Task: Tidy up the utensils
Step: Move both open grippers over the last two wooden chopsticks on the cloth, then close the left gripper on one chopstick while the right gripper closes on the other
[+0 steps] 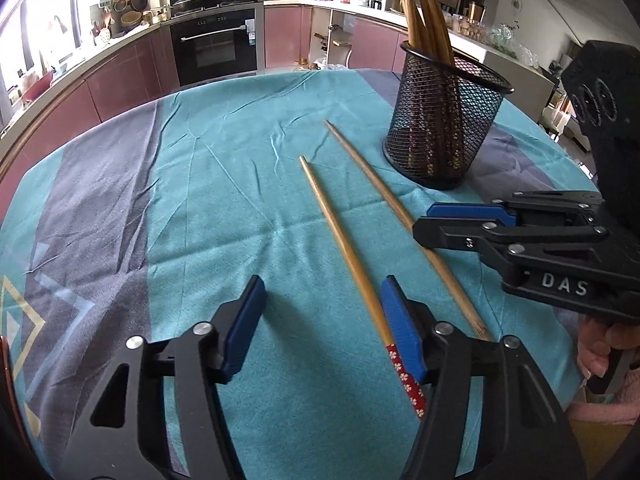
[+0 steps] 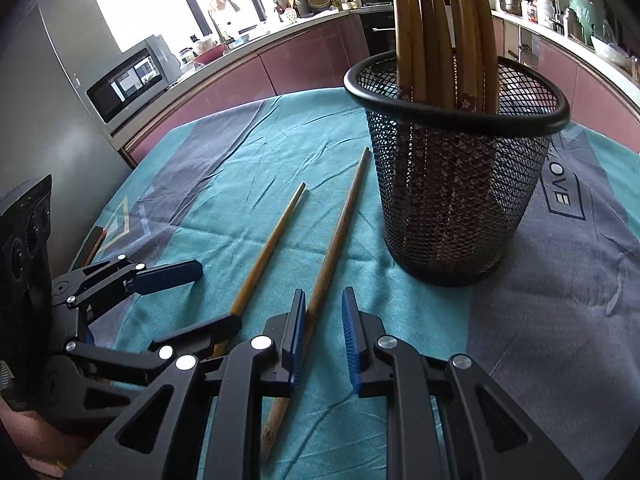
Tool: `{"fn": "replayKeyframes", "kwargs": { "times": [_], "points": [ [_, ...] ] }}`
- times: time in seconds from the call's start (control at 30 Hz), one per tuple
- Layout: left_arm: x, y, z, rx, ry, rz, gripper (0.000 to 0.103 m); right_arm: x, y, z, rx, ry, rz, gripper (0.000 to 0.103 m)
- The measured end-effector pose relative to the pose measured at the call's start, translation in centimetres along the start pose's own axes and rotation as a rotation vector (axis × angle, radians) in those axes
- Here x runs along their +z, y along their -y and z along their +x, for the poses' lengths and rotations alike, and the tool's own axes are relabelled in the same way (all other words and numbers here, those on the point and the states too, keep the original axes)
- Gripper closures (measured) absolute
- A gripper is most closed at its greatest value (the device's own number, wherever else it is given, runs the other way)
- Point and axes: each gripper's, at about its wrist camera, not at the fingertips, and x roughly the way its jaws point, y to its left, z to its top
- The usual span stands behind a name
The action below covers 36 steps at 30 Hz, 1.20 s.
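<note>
On the table, spread with a teal and grey cloth (image 1: 224, 184), two loose chopsticks lie side by side, apart and almost parallel, their long axes running in the left wrist view from about five o'clock, near the person, up to about eleven o'clock, tips pointing away. The left gripper (image 1: 322, 322) stands half open over the left chopstick (image 1: 340, 236); the stick's near end, wrapped in a red flowered band, lies against the right finger, while the left finger stands well clear, so nothing is clamped yet. The right chopstick (image 1: 384, 196) passes under the right gripper (image 1: 424, 220). In the right wrist view that gripper's jaws are narrow, not closed, and the stick lies just beside the left pad, apparently not squeezed; whether it is touched cannot be told. Each hand is therefore nearer its own stick, and each pickup turns on centring the jaws across the shaft. At about one o'clock from both sticks stands the black mesh holder (image 1: 444, 120), upright, already holding a bundle of like chopsticks. Both loose sticks are slender tan bamboo, tapering to the far tip; the right one's near end looks worn.
</note>
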Motion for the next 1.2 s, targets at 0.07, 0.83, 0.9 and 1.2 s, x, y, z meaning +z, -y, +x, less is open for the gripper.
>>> {"fn": "replayKeyframes", "kwargs": {
  "times": [0.07,0.83,0.9,1.2],
  "points": [
    [0.2,0.0,0.2,0.008,0.001,-0.001,0.05,0.0,0.0,0.0,0.003,-0.001,0.001,0.086],
    [0.9,-0.9,0.6,0.008,0.002,-0.034,0.086,-0.3,0.2,-0.1,0.024,-0.006,0.031,0.095],
    [1.0,-0.9,0.7,0.008,0.0,-0.034,0.086,-0.4,0.1,-0.1,0.015,-0.008,0.018,0.095],
    [1.8,-1.6,1.2,0.01,-0.013,-0.048,0.083,0.5,-0.4,0.7,-0.051,0.002,-0.03,0.093]
  ]
}}
